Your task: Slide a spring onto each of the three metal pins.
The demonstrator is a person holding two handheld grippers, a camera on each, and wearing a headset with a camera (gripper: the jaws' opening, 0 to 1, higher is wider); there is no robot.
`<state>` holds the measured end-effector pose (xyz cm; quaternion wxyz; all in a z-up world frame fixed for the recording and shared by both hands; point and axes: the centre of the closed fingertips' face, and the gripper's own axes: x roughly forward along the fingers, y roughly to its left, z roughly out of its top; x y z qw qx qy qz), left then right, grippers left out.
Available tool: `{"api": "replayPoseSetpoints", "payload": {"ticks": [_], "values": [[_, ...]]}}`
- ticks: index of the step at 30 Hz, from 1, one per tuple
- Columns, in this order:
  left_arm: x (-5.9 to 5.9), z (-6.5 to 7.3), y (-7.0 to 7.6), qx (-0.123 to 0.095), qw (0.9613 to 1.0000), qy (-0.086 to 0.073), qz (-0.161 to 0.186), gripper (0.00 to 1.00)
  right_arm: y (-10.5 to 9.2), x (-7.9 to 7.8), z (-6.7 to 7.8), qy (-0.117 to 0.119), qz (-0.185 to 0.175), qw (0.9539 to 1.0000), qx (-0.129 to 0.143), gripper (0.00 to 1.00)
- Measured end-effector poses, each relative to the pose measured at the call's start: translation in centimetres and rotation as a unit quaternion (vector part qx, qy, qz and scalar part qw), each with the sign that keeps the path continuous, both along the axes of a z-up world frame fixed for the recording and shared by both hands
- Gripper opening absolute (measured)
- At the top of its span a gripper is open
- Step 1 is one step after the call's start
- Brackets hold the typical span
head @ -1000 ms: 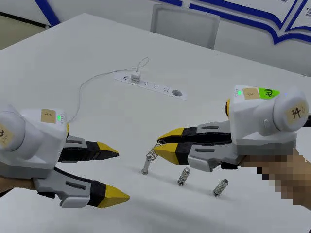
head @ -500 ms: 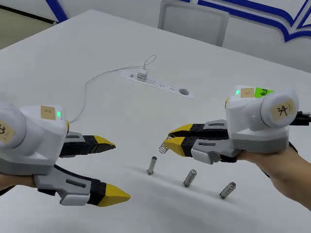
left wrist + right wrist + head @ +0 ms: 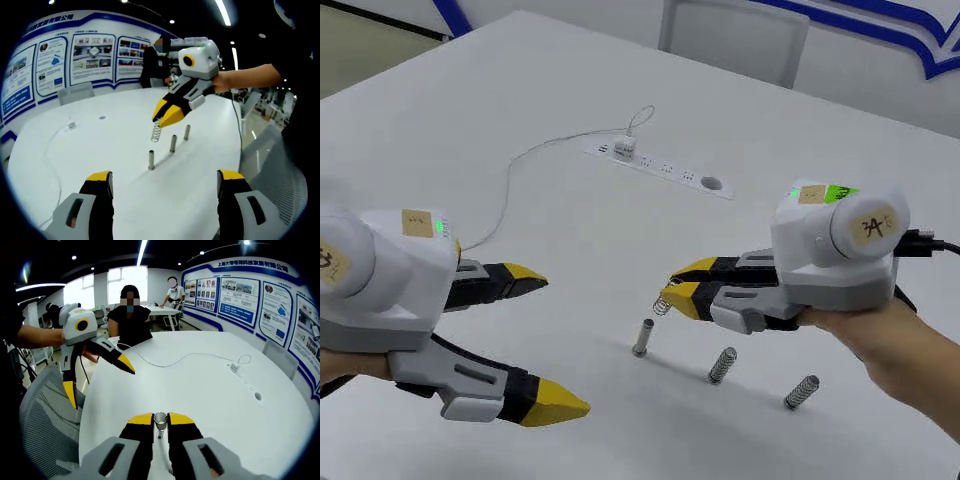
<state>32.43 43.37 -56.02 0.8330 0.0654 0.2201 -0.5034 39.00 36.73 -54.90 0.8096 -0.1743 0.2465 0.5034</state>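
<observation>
My right gripper (image 3: 682,287) is shut on a small metal spring (image 3: 662,303), which hangs from its yellow tips. The spring hovers just above and right of a bare upright pin (image 3: 642,338) on the white table. To the right stand two more pins, each with a spring on it (image 3: 722,365) (image 3: 801,391). My left gripper (image 3: 548,345) is held open at the left, with nothing between its jaws. In the left gripper view the left gripper (image 3: 165,180) faces the bare pin (image 3: 151,160) and the spring (image 3: 156,130). In the right gripper view the right gripper (image 3: 160,421) pinches the spring (image 3: 160,418).
A white power strip (image 3: 660,168) with a plug and a thin cable (image 3: 520,160) lies farther back on the round table (image 3: 470,120). A grey chair (image 3: 735,35) stands behind it. People (image 3: 131,315) sit beyond the table, and a mesh chair (image 3: 45,405) is beside it.
The head camera has shifted, so the whole scene sits further right. The right gripper has carried the spring slightly up and away from the top of the bare pin. The left gripper stays open.
</observation>
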Motion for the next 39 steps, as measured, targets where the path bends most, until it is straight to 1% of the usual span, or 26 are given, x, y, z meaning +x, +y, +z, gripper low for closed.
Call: {"api": "replayPoseSetpoints", "payload": {"ticks": [7, 11, 21, 24, 25, 29, 35, 39], "values": [[0.3, 0.2, 0.5, -0.005, 0.9999, 0.001, 0.011, 0.89, 0.1, 0.2, -1.0, 0.009, -0.002, 0.9999, -0.006, 0.10], [0.7, -0.3, 0.9, 0.003, 0.9998, 0.003, 0.021, 0.93, 0.1, 0.3, -1.7, 0.016, -0.005, 0.9998, -0.006, 0.10], [1.0, -0.5, 1.4, 0.002, 0.9995, 0.008, 0.030, 0.94, 0.6, 0.6, -2.7, 0.026, -0.004, 0.9996, -0.013, 0.10], [0.9, -0.7, 1.5, 0.004, 0.9994, 0.010, 0.032, 0.94, 0.7, 0.4, -3.1, 0.034, 0.002, 0.9993, -0.016, 0.10], [0.9, -0.7, 1.6, 0.005, 0.9994, 0.010, 0.032, 0.94, 0.8, 0.4, -3.3, 0.032, 0.003, 0.9993, -0.020, 0.10], [0.8, -0.9, 1.6, 0.005, 0.9994, 0.013, 0.031, 0.94, 0.9, 0.4, -3.6, 0.032, 0.006, 0.9991, -0.025, 0.10], [0.7, -1.1, 1.3, 0.008, 0.9994, 0.016, 0.028, 0.94, 0.9, 0.4, -4.6, 0.036, 0.009, 0.9985, -0.040, 0.10], [0.6, -0.9, 1.0, 0.007, 0.9996, 0.014, 0.023, 0.95, 0.8, 0.3, -5.4, 0.034, 0.016, 0.9978, -0.054, 0.10]]}}
